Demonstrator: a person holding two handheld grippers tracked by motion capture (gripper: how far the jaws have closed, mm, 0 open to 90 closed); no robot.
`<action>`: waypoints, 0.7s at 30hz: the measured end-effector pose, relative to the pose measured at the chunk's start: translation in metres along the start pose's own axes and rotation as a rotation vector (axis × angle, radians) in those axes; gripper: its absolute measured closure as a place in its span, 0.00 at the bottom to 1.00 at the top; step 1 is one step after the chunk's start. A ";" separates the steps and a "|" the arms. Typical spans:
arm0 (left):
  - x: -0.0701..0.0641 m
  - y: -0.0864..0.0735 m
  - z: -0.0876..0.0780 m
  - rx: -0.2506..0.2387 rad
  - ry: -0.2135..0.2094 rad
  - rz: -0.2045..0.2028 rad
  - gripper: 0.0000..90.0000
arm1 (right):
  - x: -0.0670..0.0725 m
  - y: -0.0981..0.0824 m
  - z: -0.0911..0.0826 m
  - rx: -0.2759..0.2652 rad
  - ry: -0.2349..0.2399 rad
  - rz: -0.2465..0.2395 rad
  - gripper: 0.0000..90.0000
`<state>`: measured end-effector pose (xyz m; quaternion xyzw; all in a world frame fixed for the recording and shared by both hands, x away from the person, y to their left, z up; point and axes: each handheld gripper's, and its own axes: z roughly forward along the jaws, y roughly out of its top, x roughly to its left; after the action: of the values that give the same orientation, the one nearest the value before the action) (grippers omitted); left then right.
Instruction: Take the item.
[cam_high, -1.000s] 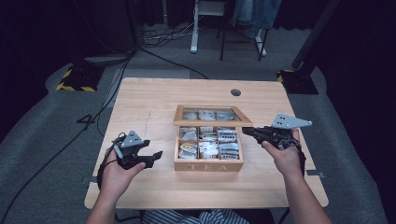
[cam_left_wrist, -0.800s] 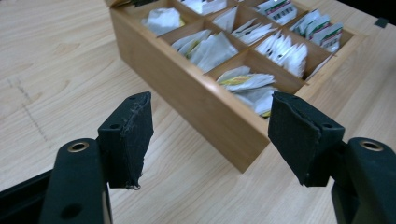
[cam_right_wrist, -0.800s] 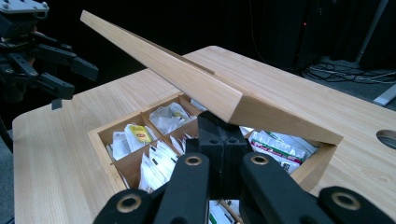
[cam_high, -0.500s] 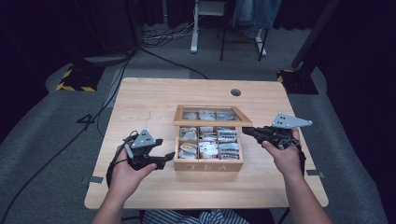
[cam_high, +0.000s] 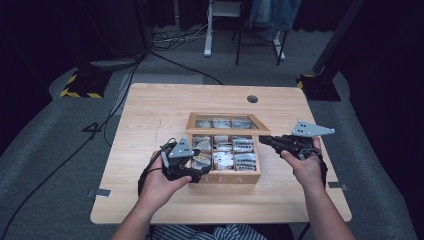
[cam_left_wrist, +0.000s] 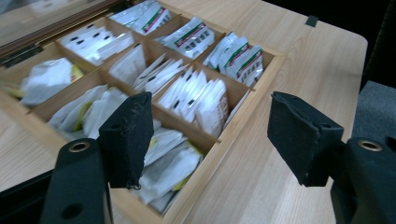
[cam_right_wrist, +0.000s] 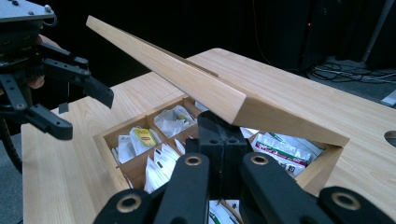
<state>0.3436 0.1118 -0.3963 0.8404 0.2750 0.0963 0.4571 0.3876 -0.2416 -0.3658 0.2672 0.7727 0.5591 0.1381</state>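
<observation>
1. The pale wooden tea box with six open compartments (cam_high: 223, 172) sits on the light wooden table (cam_high: 150, 110) right in front of me. Its glass-paned wooden lid (cam_right_wrist: 196, 86) is tilted up at the far side, resting on my right gripper (cam_high: 265, 142).

2. My right gripper has its jaws clenched together with nothing between them. Its closed tip sits under the lid's front edge and props it open; in the right gripper view the lid slopes up and away over my black jaws.

3. My left gripper (cam_high: 196, 165) has its jaws released and spread wide, holding nothing. It hangs over the box's near left corner, pointing in across the compartments.

4. The relation that matters: the white paper tea sachets (cam_left_wrist: 196, 100) lie ahead of and below my left fingers (cam_left_wrist: 126, 137). In the left gripper view one pad hangs over the near compartments, and the other is out over bare table beyond the box's wall.

5. The sachets stand packed on edge in rows, their long edges running along each compartment. I judge I must turn my jaws across a sachet's thin face, not along it.

6. My left hand is the nearer and the free one, so I judge the pick falls to it while the right holds the lid.
</observation>
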 end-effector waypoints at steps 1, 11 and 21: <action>-0.001 0.001 0.002 0.001 -0.003 0.002 0.36 | 0.000 0.000 0.000 -0.001 0.001 0.000 1.00; -0.013 0.019 0.032 0.006 -0.055 0.034 0.36 | -0.001 0.001 0.000 -0.003 0.001 0.001 1.00; -0.015 0.026 0.061 0.008 -0.081 0.017 0.37 | -0.001 0.001 -0.001 -0.007 0.004 0.001 1.00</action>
<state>0.3658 0.0485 -0.4084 0.8477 0.2493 0.0650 0.4638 0.3885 -0.2430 -0.3648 0.2661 0.7709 0.5622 0.1373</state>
